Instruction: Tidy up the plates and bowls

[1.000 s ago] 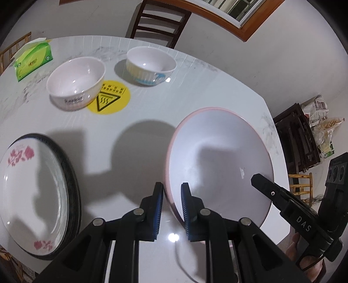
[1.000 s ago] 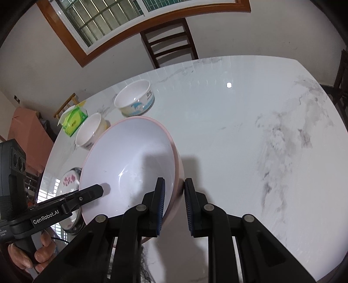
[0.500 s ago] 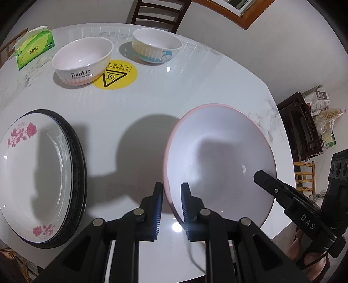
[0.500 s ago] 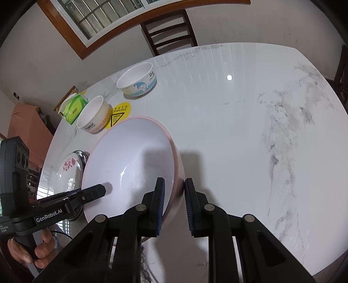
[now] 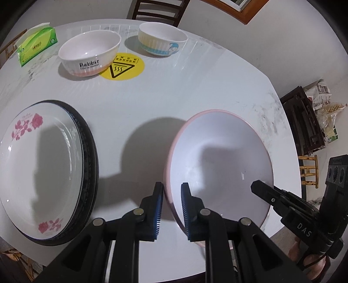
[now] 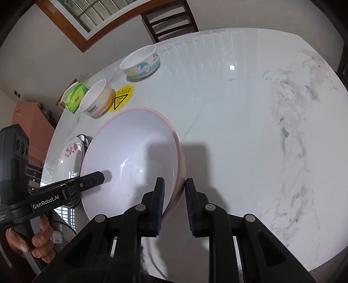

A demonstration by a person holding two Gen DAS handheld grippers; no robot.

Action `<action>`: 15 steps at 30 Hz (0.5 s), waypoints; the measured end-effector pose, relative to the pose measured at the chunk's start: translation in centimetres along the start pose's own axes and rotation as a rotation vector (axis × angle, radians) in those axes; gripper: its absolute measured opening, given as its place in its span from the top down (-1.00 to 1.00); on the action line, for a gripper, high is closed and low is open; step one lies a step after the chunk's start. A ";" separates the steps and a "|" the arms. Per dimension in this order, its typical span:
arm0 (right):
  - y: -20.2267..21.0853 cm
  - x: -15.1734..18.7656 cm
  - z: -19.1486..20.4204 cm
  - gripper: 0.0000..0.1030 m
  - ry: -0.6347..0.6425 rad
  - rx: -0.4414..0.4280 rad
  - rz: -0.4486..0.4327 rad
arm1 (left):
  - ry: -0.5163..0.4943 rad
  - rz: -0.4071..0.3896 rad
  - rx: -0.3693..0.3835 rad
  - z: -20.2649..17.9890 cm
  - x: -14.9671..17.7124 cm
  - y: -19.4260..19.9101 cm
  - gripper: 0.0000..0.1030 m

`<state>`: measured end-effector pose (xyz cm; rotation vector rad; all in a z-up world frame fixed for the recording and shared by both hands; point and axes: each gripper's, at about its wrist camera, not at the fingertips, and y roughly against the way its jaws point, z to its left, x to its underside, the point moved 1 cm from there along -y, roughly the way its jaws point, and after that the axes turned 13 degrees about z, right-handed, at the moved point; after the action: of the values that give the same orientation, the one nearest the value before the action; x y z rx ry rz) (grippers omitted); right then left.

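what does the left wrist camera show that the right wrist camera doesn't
Only the left wrist view shows the dark shelf stacked with bags beside the table. Only the right wrist view shows the barred window and the grey-veined stretch of the table. Both show the big pink bowl, pinched at opposite rims by the left hand-held gripper and the right hand-held gripper, plus the Rabbit bowl.

1. Left gripper [image 5: 171, 206] angles steeply downward, its blue-padded jaws closed on a bowl rim [image 5: 168, 174].
2. Right gripper [image 6: 174, 204] angles steeply downward, clamping the opposite rim.
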<state>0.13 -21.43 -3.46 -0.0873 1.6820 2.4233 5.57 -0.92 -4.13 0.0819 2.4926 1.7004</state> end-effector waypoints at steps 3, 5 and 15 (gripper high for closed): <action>-0.2 0.1 -0.1 0.60 -0.004 -0.008 0.001 | -0.007 0.001 0.004 0.1 0.1 0.1 0.68; -0.2 0.0 -0.1 0.59 -0.005 -0.006 0.003 | -0.016 0.001 0.005 0.0 0.1 0.1 0.68; 0.7 -0.3 -0.2 0.17 -0.014 0.007 -0.025 | -0.024 -0.009 0.046 0.9 -0.1 0.6 0.65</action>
<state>0.32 -21.86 -2.87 -0.0896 1.6726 2.3945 5.78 0.09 -3.91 0.0942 2.5110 1.6292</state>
